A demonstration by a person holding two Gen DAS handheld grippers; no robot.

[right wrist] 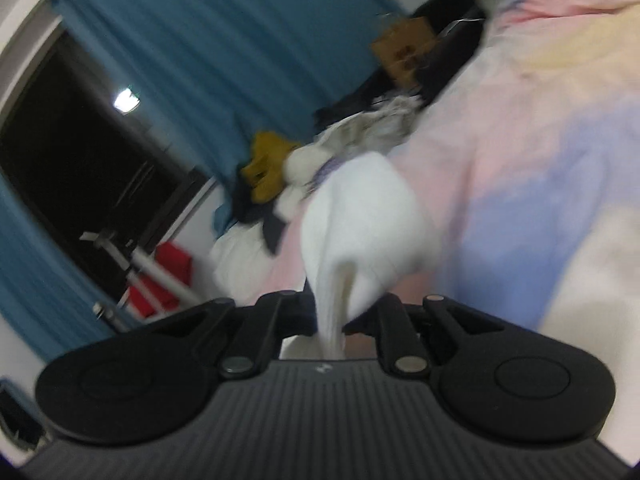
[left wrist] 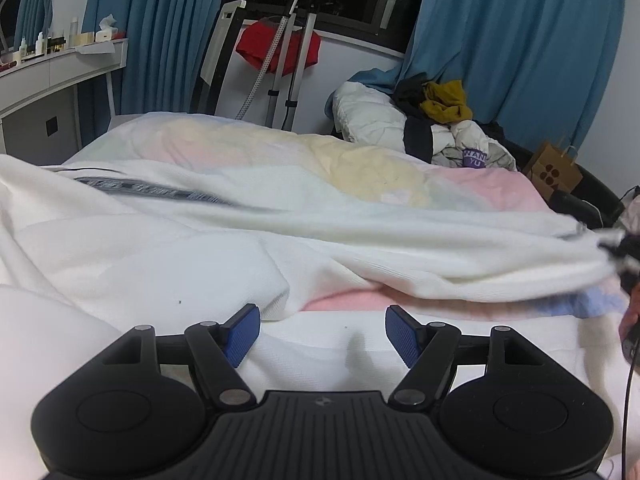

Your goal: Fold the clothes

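White garment (right wrist: 360, 216) hiding R jaws' tips

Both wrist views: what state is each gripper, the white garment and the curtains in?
left gripper: open, empty, above the white garment
right gripper: fingers shut on a bunched end of the garment
white garment: unfolded on the bed, one end lifted
blue curtains: parted at the window

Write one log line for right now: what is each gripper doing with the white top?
left gripper: open, over white top, no grip | right gripper: shut on white top, pulling it taut | bed: top not yet folded
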